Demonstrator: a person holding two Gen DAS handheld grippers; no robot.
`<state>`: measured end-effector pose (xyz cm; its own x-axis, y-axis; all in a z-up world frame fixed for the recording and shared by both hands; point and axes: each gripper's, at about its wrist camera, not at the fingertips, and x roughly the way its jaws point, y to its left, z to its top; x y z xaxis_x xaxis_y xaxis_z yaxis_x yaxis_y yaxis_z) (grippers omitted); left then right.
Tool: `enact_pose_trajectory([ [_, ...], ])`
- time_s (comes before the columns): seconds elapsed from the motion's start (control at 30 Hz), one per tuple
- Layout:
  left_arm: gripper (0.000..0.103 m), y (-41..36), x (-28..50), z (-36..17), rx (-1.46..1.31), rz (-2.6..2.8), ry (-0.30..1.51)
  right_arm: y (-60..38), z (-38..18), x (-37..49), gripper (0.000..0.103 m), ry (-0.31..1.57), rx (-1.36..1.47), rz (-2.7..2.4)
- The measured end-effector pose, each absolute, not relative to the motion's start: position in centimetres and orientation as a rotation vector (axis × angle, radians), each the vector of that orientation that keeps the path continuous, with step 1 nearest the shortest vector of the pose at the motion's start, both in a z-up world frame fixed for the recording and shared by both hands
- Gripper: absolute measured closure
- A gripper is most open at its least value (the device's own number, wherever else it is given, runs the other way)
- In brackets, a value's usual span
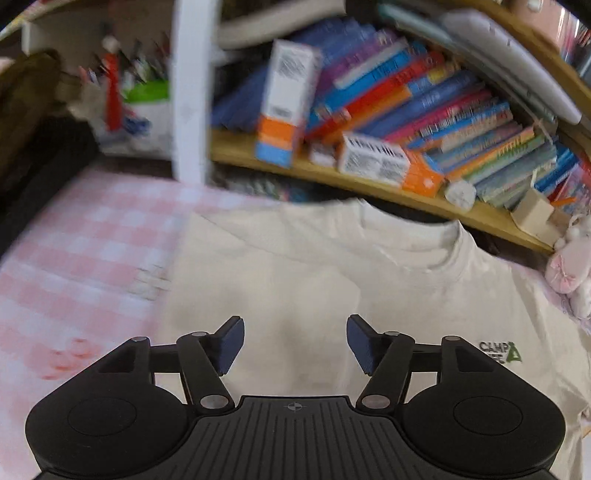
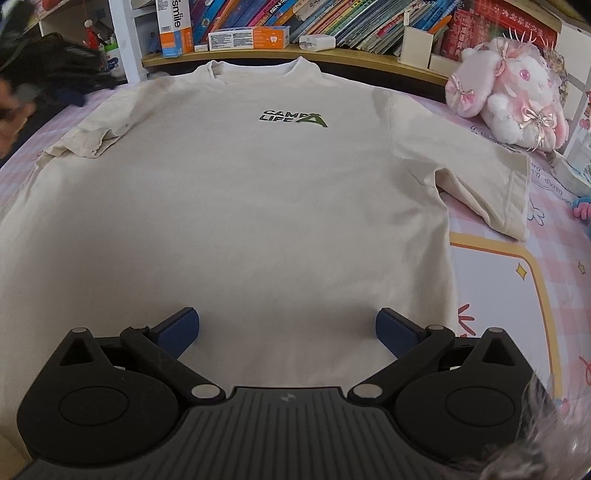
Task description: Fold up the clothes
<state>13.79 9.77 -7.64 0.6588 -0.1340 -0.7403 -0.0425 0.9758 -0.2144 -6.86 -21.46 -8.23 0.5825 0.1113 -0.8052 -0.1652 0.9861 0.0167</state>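
Plush rabbit (image 2: 506,99) apparently just beside T-shirt (image 2: 236,206) sleeve.

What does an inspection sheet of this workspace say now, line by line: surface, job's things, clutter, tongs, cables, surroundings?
Surface: pink checked bed sheet, printed patterns at its right.
Job's things: beige T-shirt spread flat, front up, logo visible; left sleeve crumpled, right sleeve out flat.
Clutter: pink plush rabbit beside the right sleeve; dark clothing at far left.
Tongs: left tongs open, empty; right tongs open, empty, both above the shirt.
Cables: nothing seen.
Surroundings: bookshelf with books and boxes behind the collar.
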Motion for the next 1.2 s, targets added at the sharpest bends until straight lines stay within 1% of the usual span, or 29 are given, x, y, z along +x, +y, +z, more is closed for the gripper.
enact_pose_trajectory([
  [0.07,0.04,8.7,14.8,-9.0,-0.225,-0.108,0.93,-21.5,-8.2,-6.8,0.0,0.936,-0.063,0.161],
  [0.1,0.04,8.3,14.8,-9.4,-0.199,-0.12,0.94,-21.4,-8.2,-6.8,0.0,0.936,-0.062,0.159],
  [0.17,0.038,7.8,14.2,-9.6,-0.132,-0.118,0.92,-21.4,-8.2,-6.8,0.0,0.936,-0.06,0.156],
  [0.3,0.038,10.4,10.7,-7.6,-0.24,-0.168,0.81,-21.5,-8.1,-6.8,0.0,0.938,-0.053,0.147],
  [0.4,0.04,11.9,9.4,-8.0,-0.166,-0.095,0.828,-21.6,-8.2,-7.0,0.0,0.935,-0.043,0.131],
  [0.43,0.043,12.4,9.1,-8.2,-0.132,-0.064,0.839,-21.7,-8.2,-7.0,0.0,0.933,-0.042,0.128],
  [0.53,0.063,13.9,8.1,-8.8,-0.029,0.028,0.87,-21.5,-8.3,-7.0,0.0,0.933,-0.041,0.116],
  [0.6,0.064,14.6,7.6,-9.3,0.04,0.07,0.889,-21.5,-8.3,-6.9,0.0,0.935,-0.038,0.108],
  [0.63,0.06,14.6,7.5,-9.6,0.074,0.066,0.897,-21.4,-8.3,-6.9,0.0,0.935,-0.037,0.105],
  [0.67,0.06,14.6,7.3,-9.9,0.108,0.063,0.904,-21.4,-8.3,-6.8,0.0,0.936,-0.036,0.102],
  [0.77,0.06,15.5,6.8,-9.2,0.054,0.065,0.894,-21.5,-8.3,-6.7,0.0,0.941,-0.034,0.1],
  [0.87,0.059,17.2,6.9,-8.0,-0.084,0.048,0.832,-21.5,-8.2,-6.7,0.0,0.948,-0.032,0.095],
  [0.97,0.06,18.7,9.0,-7.7,-0.133,0.079,0.831,-21.5,-8.2,-6.7,0.0,0.954,-0.031,0.089],
  [1.03,0.06,18.9,11.2,-8.5,-0.135,0.067,0.86,-21.5,-8.3,-6.7,0.0,0.956,-0.03,0.086],
  [1.1,0.064,19.2,13.3,-9.3,-0.145,0.054,0.893,-21.4,-8.3,-6.7,0.0,0.96,-0.03,0.082],
  [1.13,0.064,19.4,13.9,-9.8,-0.159,0.051,0.909,-21.4,-8.2,-6.7,0.0,0.964,-0.03,0.08],
  [1.2,0.07,19.7,14.6,-10.4,-0.19,0.043,0.91,-21.4,-8.2,-6.6,0.0,0.973,-0.027,0.074],
])
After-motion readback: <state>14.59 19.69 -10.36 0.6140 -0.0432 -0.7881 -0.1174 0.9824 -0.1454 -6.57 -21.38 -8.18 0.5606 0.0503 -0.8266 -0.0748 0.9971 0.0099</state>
